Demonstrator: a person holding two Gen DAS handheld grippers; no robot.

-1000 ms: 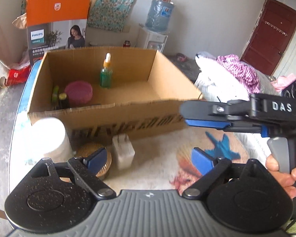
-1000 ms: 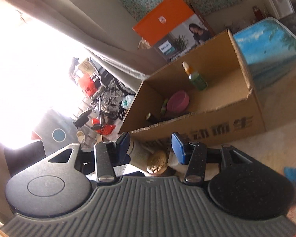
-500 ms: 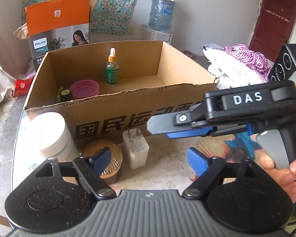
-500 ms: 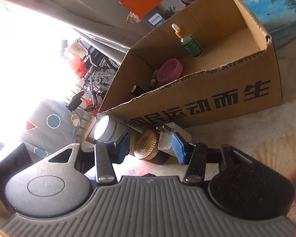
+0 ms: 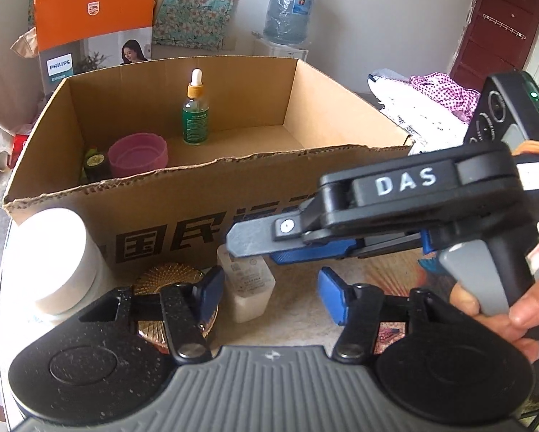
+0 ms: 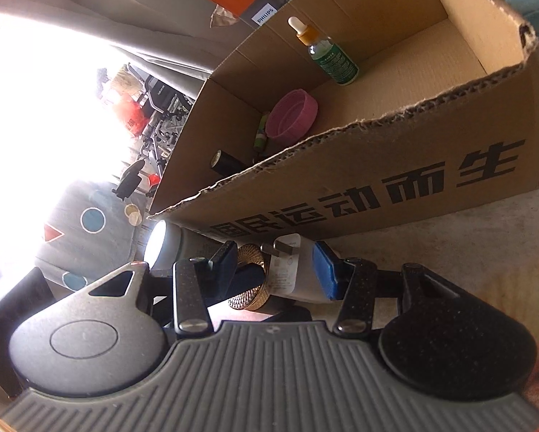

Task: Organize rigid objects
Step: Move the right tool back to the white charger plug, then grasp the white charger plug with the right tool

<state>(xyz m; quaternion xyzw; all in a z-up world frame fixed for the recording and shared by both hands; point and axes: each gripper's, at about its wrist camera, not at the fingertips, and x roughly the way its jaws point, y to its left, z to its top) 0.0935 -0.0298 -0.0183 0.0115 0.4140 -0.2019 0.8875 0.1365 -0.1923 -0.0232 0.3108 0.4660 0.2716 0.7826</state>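
progress looks partial, judging by what already sits in the cardboard box [image 5: 204, 194]: a green dropper bottle [image 5: 195, 115] stands upright toward the back wall, a pink lid [image 5: 138, 154] lies near the left front corner, and a small dark jar [image 5: 96, 165] and something green sit beside it.

three things remain outside, lined up against the box's front wall on the table [image 5: 298, 309]: a white jar [image 5: 59, 259] at the left, a round gold-topped container [image 5: 168, 280] next to it, and a white charger plug [image 5: 249, 288] just beside that.

the left gripper [image 5: 269, 288] hangs low over the charger plug, its jaws closing with the plug between them but not yet pressed on both sides. the right gripper [image 6: 276, 270], held by a hand [image 5: 499, 320], reaches in from the side at a medium gap; its pads bracket the plug and the gold container, and i see no firm grip.

my judgement: roughly half is packed, three items are left, and the plug is next.
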